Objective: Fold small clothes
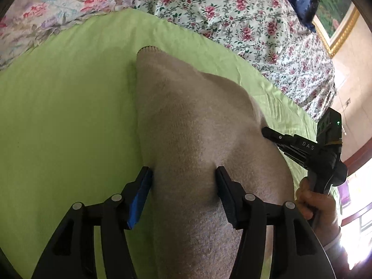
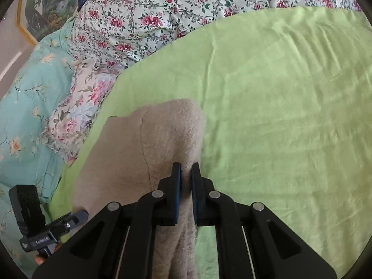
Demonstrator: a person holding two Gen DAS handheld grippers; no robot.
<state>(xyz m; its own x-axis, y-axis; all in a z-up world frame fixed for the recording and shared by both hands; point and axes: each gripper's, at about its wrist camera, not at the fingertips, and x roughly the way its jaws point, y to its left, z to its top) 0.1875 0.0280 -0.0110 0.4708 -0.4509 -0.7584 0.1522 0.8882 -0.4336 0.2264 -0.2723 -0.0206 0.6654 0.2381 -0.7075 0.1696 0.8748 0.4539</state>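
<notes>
The right tongs (image 2: 185, 169) were clamped on a bunched fold of the beige garment (image 2: 139, 148), nearest its right edge. The left tongs (image 1: 183, 174) stood apart, straddling the garment's near end, the pads at its sides; whether they pressed it I cannot tell. The garment lay on the green sheet (image 1: 69, 116) over the bed, its long axis running away from the tongs toward the floral quilt (image 1: 232, 11), narrowing to a ribbed end.

beige garment (image 1: 186, 127) near end cut off by lower edge, its edge hidden between right claw (image 2: 186, 169) pads
</notes>
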